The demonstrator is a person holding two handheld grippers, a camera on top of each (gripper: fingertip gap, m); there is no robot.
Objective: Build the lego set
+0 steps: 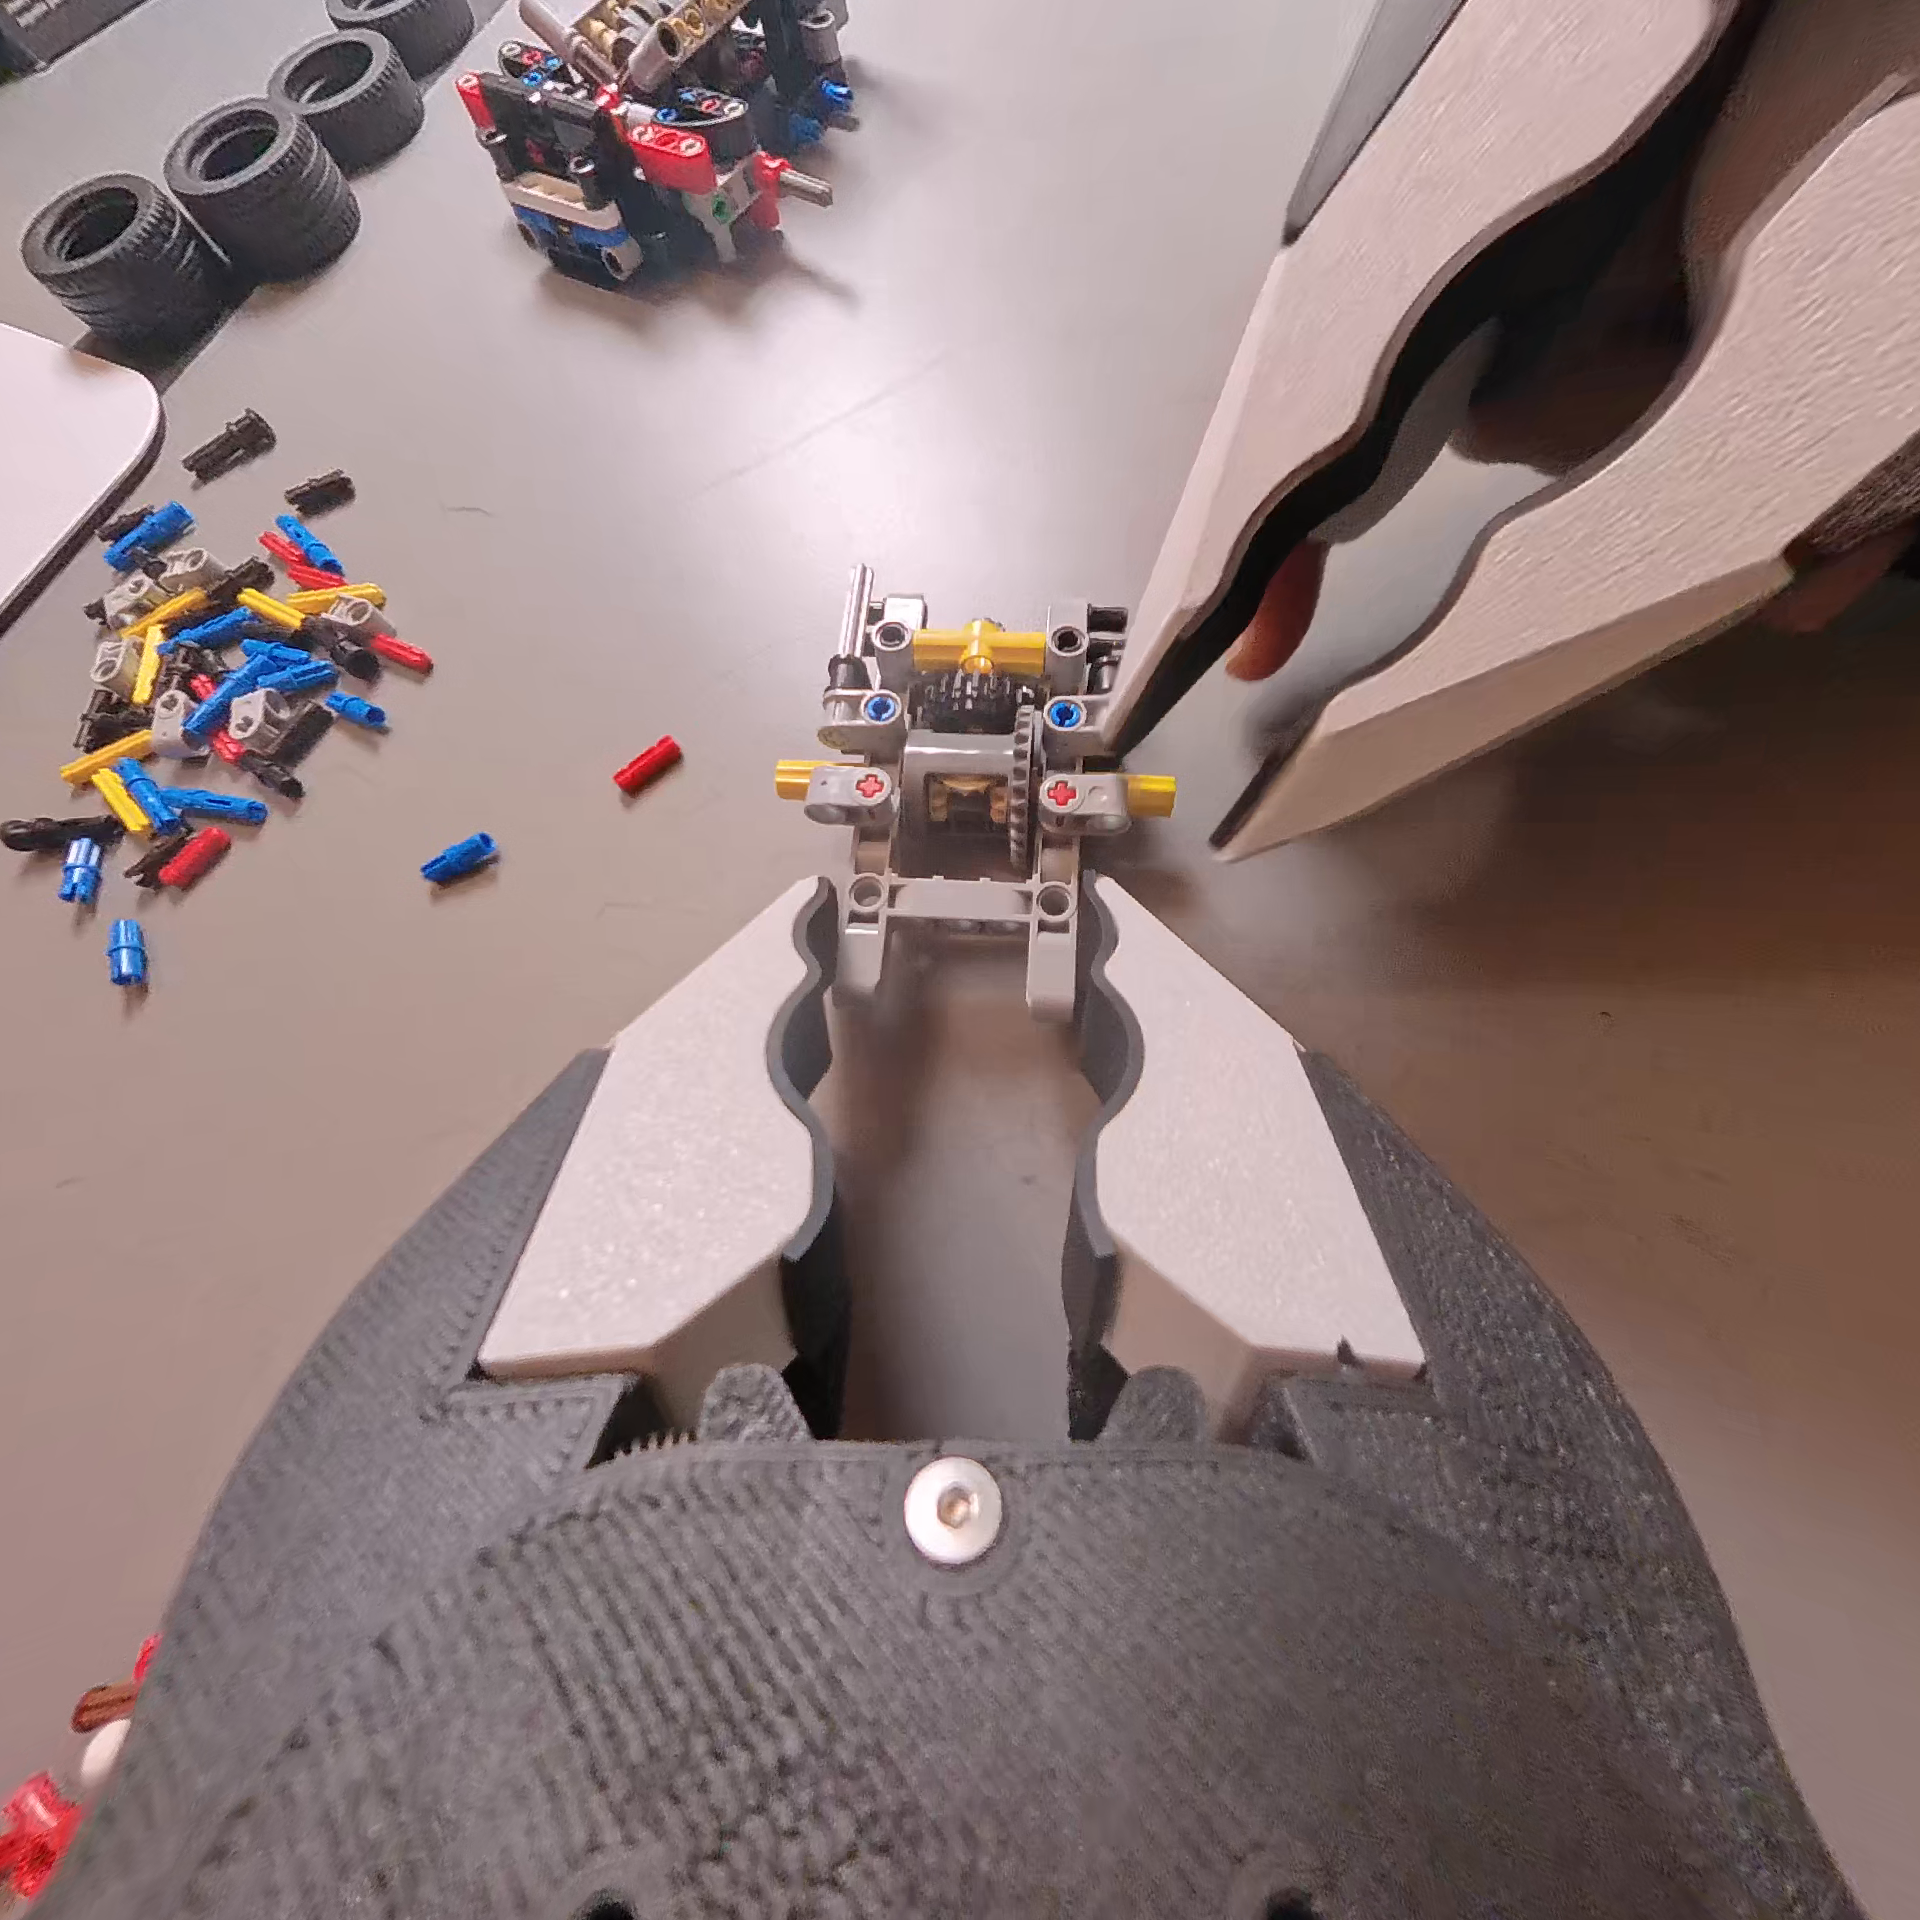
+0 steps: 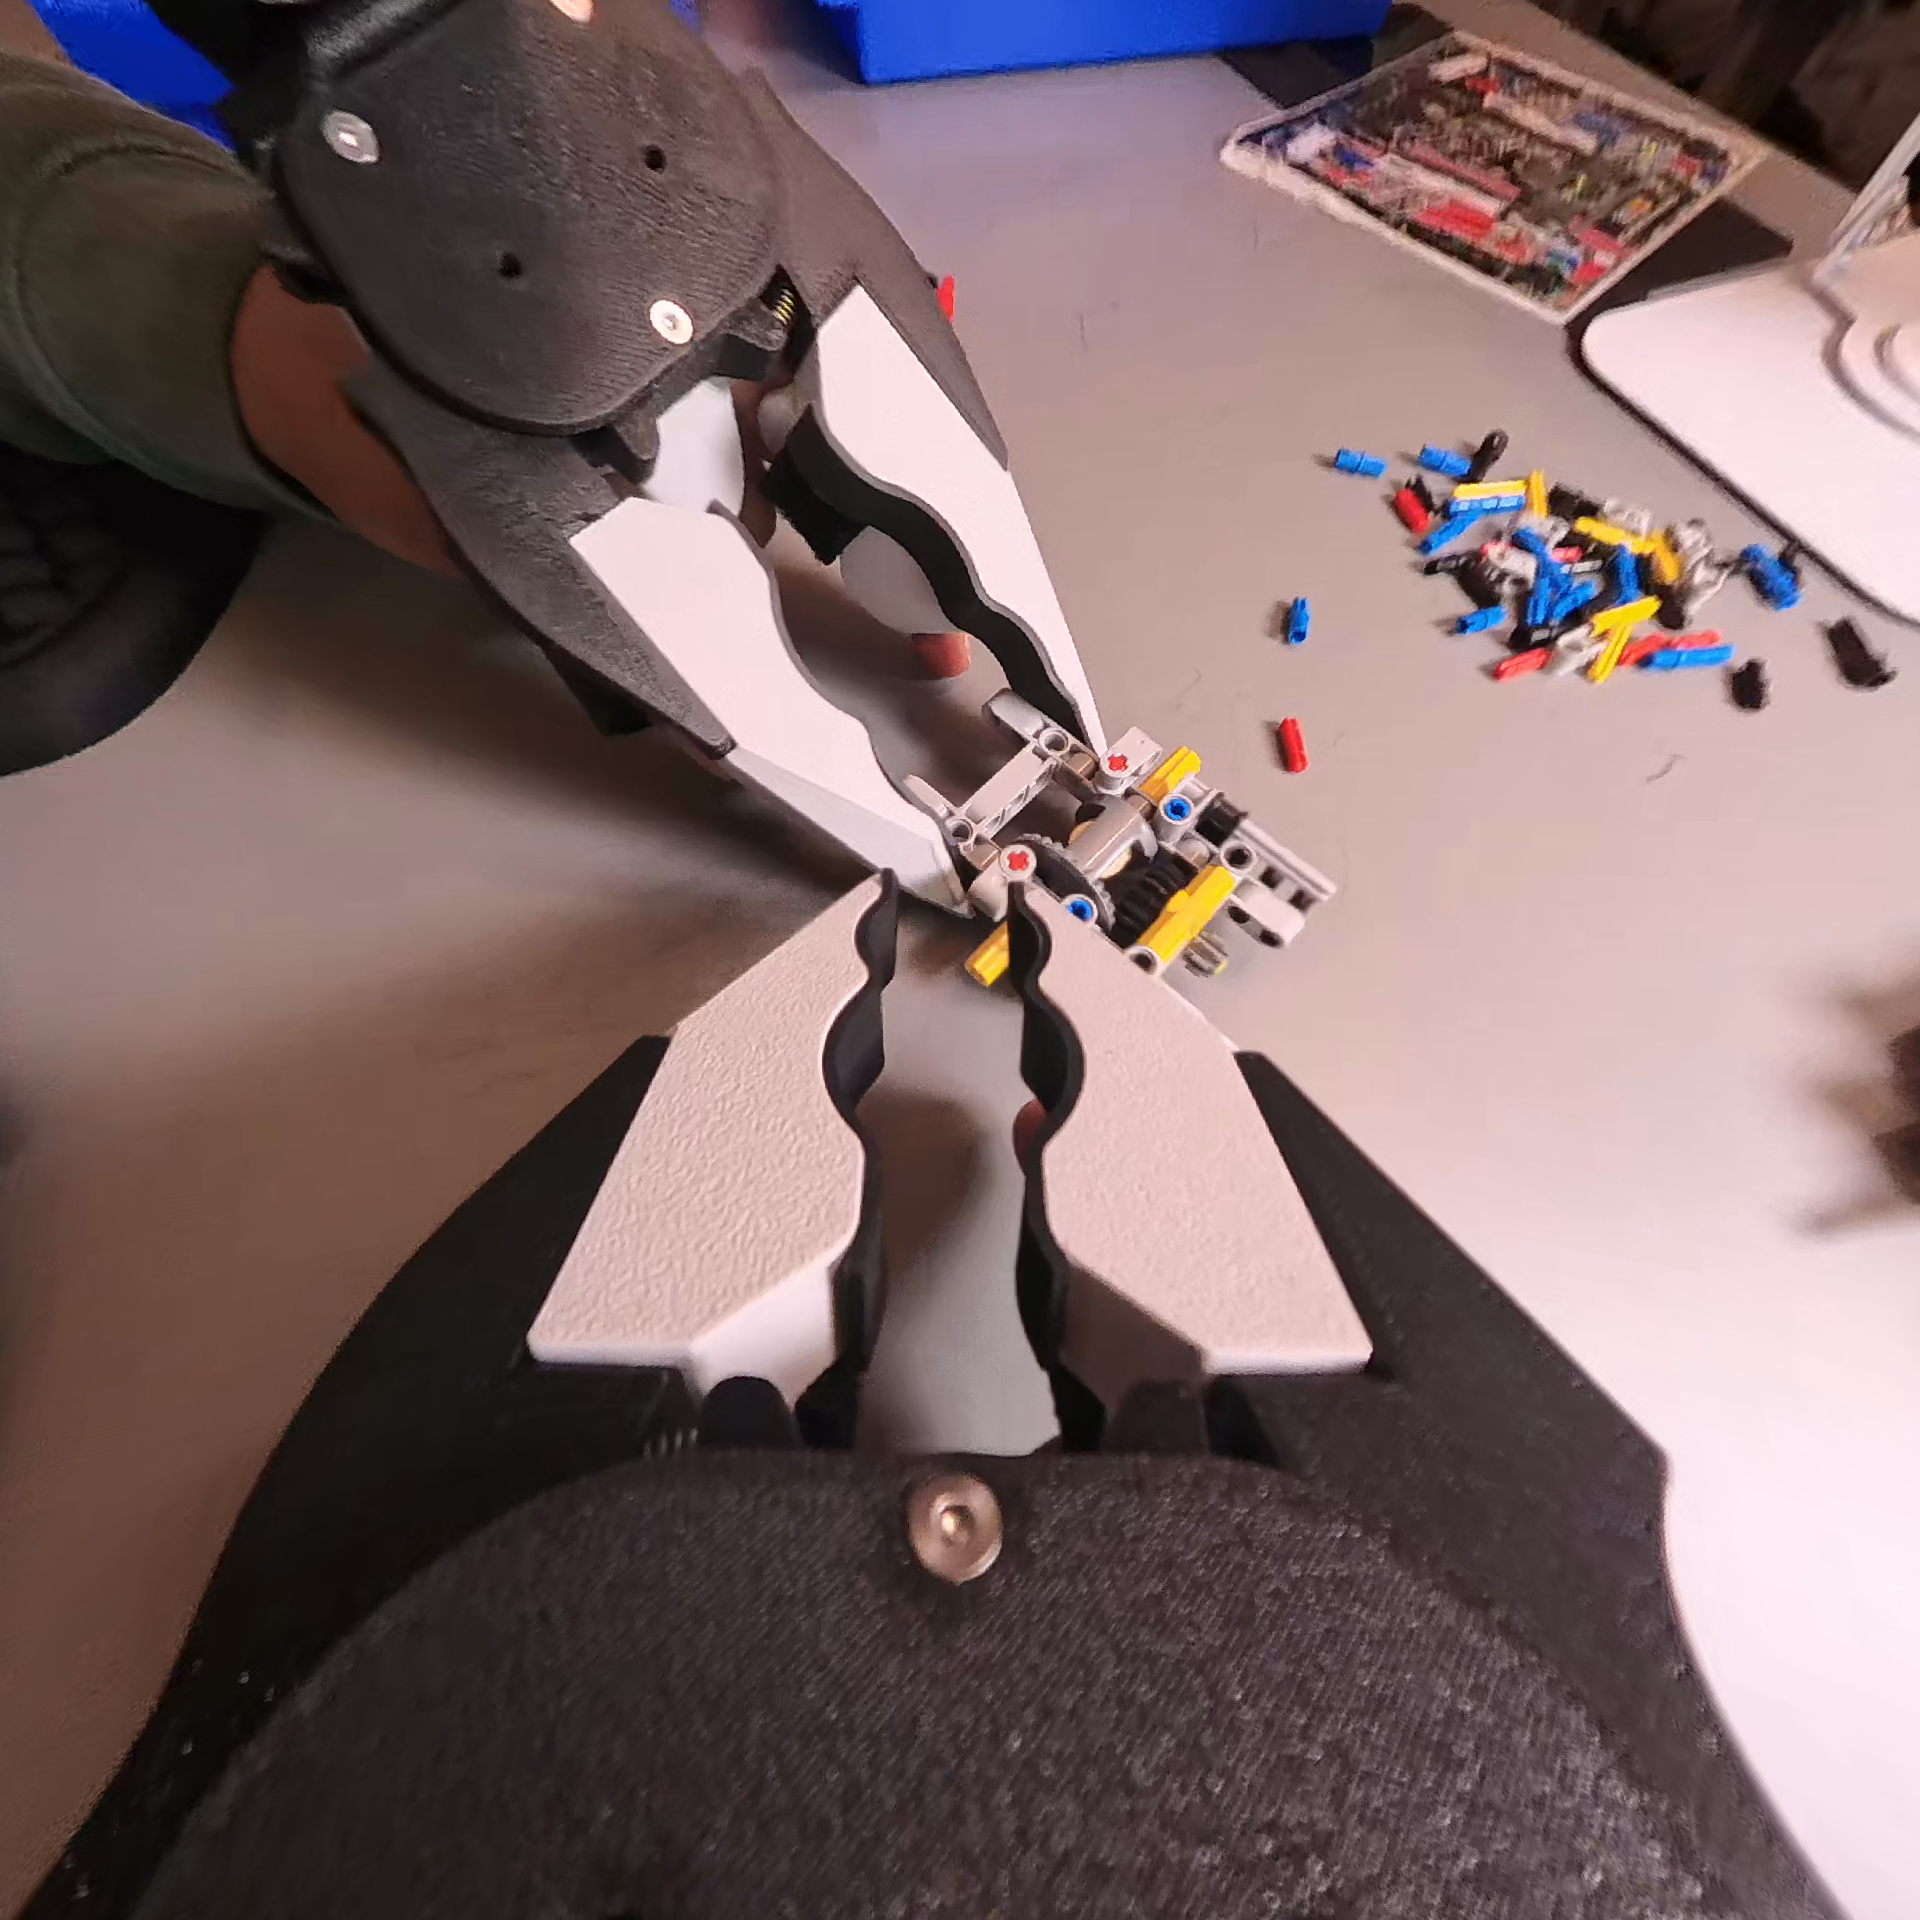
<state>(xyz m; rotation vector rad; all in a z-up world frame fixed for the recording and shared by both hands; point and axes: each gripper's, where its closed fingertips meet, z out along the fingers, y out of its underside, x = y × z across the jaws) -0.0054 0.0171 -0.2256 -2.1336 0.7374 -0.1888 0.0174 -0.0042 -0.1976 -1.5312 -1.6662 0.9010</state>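
Left hand-held gripper (image 1: 956, 914) pinches grey-and-yellow geared lego subassembly (image 1: 971, 769), right hand-held gripper (image 2: 951, 914) spread beside it; loose pins (image 1: 197, 686) beside it unused, build mid-way.

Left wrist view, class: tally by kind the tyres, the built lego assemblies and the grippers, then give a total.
Black ribbed rubber tyres: 4 (one cut off by the top edge)
Built lego assemblies: 2 (small grey geared assembly; larger red-and-black assembly)
Grippers: 2 (left gripper; right gripper)
Total: 8
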